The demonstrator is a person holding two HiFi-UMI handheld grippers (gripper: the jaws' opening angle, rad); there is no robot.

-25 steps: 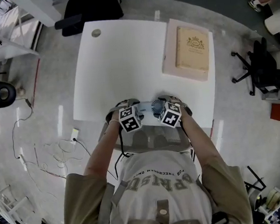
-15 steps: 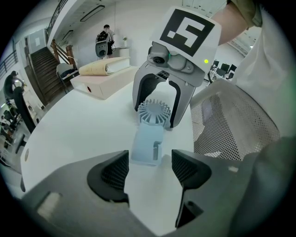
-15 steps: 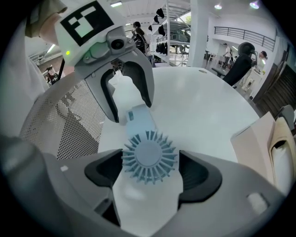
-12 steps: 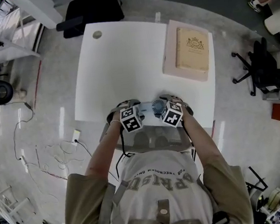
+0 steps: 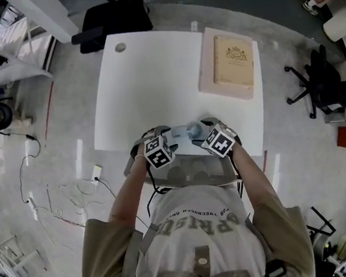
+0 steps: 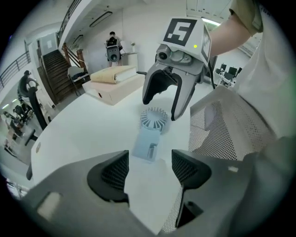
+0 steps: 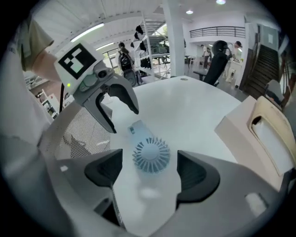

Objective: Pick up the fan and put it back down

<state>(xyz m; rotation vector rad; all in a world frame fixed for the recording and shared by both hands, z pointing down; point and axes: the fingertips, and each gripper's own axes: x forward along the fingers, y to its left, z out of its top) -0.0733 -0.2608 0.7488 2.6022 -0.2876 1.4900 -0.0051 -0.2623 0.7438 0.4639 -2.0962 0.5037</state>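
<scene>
A small pale-blue fan (image 5: 188,130) lies flat on the white table (image 5: 154,81) near its front edge. Its round head (image 7: 150,155) points toward my right gripper and its handle (image 6: 147,147) toward my left. My left gripper (image 5: 167,138) sits just left of the fan, open, with the handle end just ahead of its jaws. Facing it from the other side, my right gripper (image 5: 206,131) is open too, the fan's head low between its fingers but untouched. In each gripper view the opposite gripper hangs open over the fan: the right gripper (image 6: 162,99) and the left gripper (image 7: 118,109).
A pale flat box with a tan book on top (image 5: 229,63) lies at the table's far right. A grey mesh chair back (image 5: 192,170) presses against the front edge under my arms. A black office chair (image 5: 112,14) stands beyond the table.
Both grippers have drawn slightly apart from each other. The fan stays lying on the table between them.
</scene>
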